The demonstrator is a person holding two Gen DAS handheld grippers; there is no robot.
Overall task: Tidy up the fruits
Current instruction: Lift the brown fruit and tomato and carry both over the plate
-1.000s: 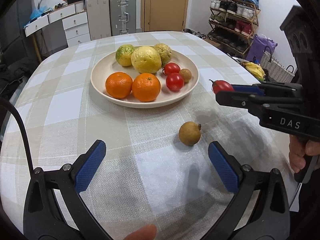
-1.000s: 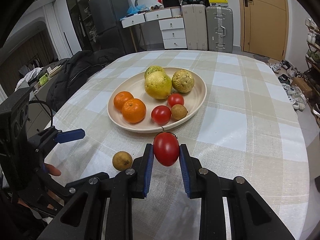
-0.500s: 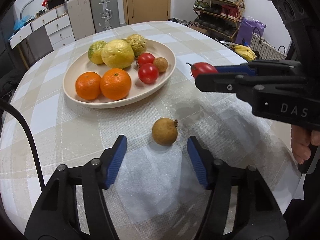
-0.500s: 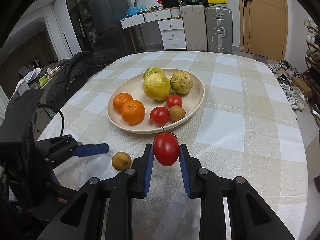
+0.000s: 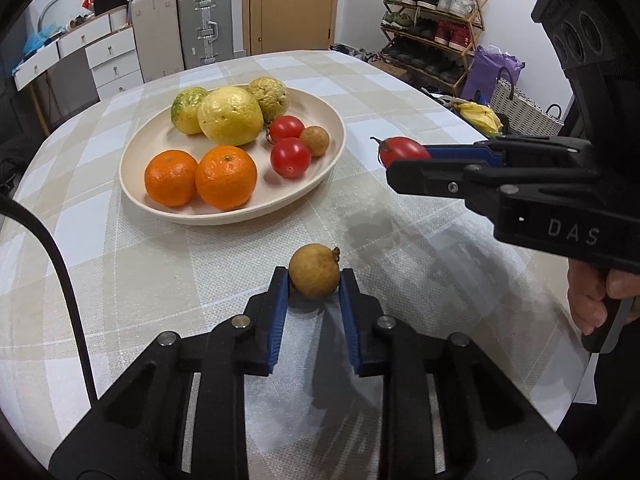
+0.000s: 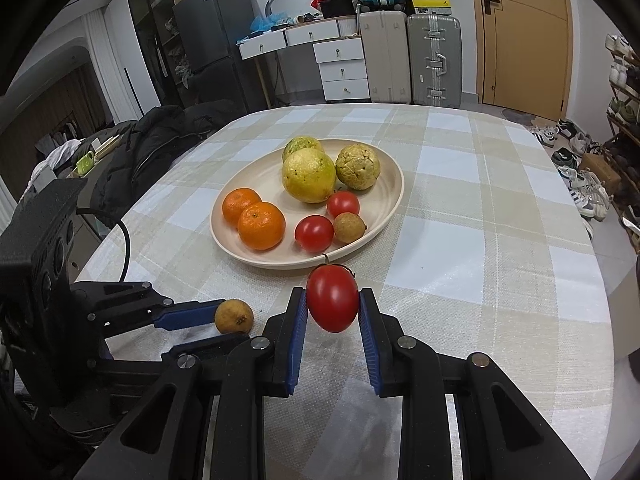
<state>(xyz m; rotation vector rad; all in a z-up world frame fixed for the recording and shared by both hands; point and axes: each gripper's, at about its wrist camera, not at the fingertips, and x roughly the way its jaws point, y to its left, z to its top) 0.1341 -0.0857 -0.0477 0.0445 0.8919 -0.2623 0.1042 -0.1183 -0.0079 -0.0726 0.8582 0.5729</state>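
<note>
Left gripper (image 5: 314, 280) has its jaws narrowed right onto the brown longan (image 5: 314, 270), blue pads touching both sides while the fruit sits on the checked surface (image 5: 420, 280), at six o'clock from the plate (image 5: 132, 184). Right gripper (image 6: 333, 303) pinches the red tomato (image 6: 333, 302) firmly, carried above the cloth just off the plate's near rim. On the plate, bare room shows along the rim at three o'clock, beside the two tomatoes (image 6: 314, 233) and small longan (image 6: 349, 227).
</note>
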